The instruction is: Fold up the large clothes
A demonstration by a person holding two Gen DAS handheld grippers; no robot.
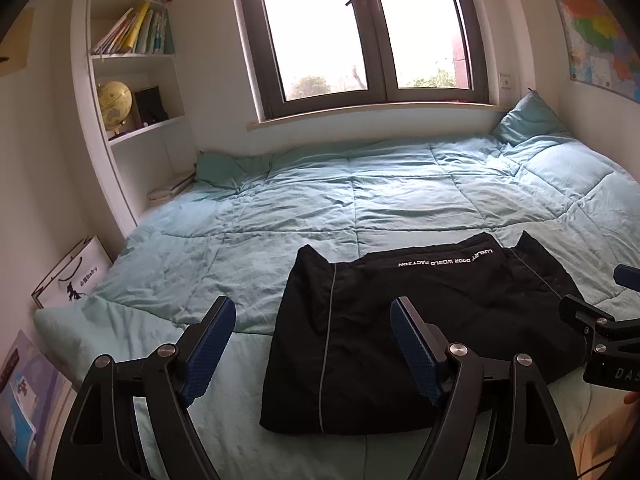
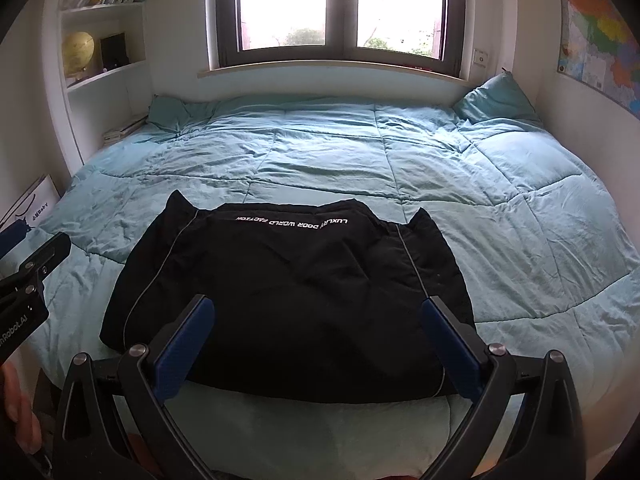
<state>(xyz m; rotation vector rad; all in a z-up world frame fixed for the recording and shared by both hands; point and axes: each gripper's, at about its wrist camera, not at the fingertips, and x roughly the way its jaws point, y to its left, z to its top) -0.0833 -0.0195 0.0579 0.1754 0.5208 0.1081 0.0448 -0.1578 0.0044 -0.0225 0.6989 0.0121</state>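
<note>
A black jacket [image 1: 404, 332] with white lettering and grey piping lies folded flat near the front edge of the bed; it also shows in the right wrist view [image 2: 288, 296]. My left gripper [image 1: 312, 350] is open and empty, held above the jacket's left part. My right gripper [image 2: 318, 344] is open and empty, held over the jacket's near edge. The right gripper's body shows at the right of the left wrist view [image 1: 600, 332]. The left gripper's body shows at the left of the right wrist view [image 2: 28, 280].
A teal quilt [image 2: 360, 168] covers the bed, with a pillow [image 2: 496, 96] at the far right. A bookshelf [image 1: 132, 80] with a globe stands at the left, a window [image 1: 360, 32] behind, a map [image 1: 600, 28] on the right wall. A white bag [image 1: 72, 272] leans at the bed's left.
</note>
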